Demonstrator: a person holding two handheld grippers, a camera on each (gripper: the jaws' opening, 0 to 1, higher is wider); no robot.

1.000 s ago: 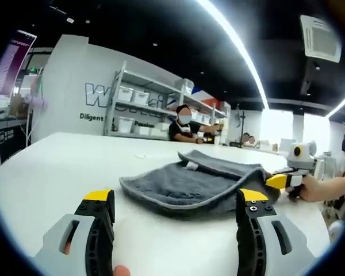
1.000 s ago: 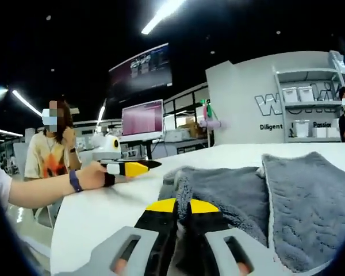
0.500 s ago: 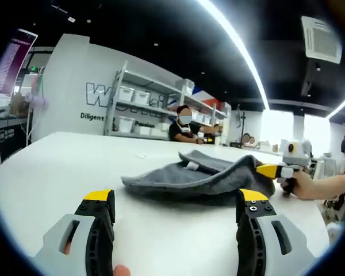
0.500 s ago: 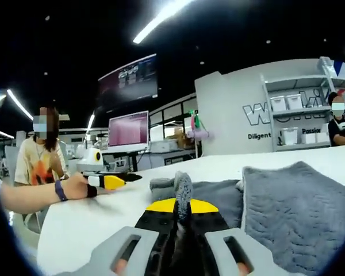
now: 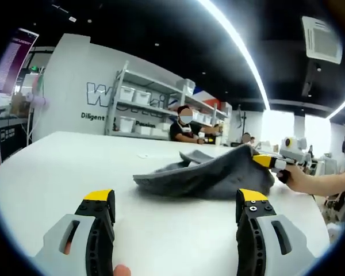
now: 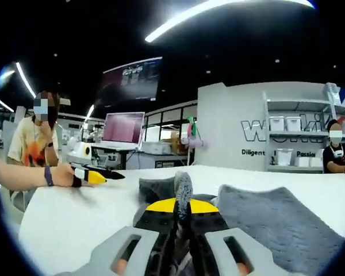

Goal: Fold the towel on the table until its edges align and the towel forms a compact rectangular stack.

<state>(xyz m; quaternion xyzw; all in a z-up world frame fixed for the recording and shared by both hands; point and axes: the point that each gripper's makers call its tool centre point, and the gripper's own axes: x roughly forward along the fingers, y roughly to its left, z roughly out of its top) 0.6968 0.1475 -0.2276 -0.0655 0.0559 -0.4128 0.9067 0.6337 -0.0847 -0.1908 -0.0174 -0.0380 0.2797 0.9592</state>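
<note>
A grey towel [image 5: 210,172] lies bunched on the white table [image 5: 57,167], its right edge pulled up off the surface. My right gripper [image 5: 265,161] comes in from the right, shut on that raised edge. In the right gripper view its yellow-tipped jaws [image 6: 176,206] pinch a fold of the towel [image 6: 270,221], which spreads to the right. My left gripper [image 5: 175,201] hovers in front of the towel, open and holding nothing. The left gripper [image 6: 95,175] also appears at the left of the right gripper view, held by a hand low over the table.
The table edge [image 5: 316,215] curves round at the right. Shelves with white bins [image 5: 132,106] stand behind, with a seated person [image 5: 184,126] near them. A monitor [image 6: 123,129] and another person [image 6: 31,149] are beyond the table's other side.
The right gripper has lifted the towel's edge higher and carried it away from the left gripper, so the towel's near side has drawn back. The left gripper has stayed still and open.
</note>
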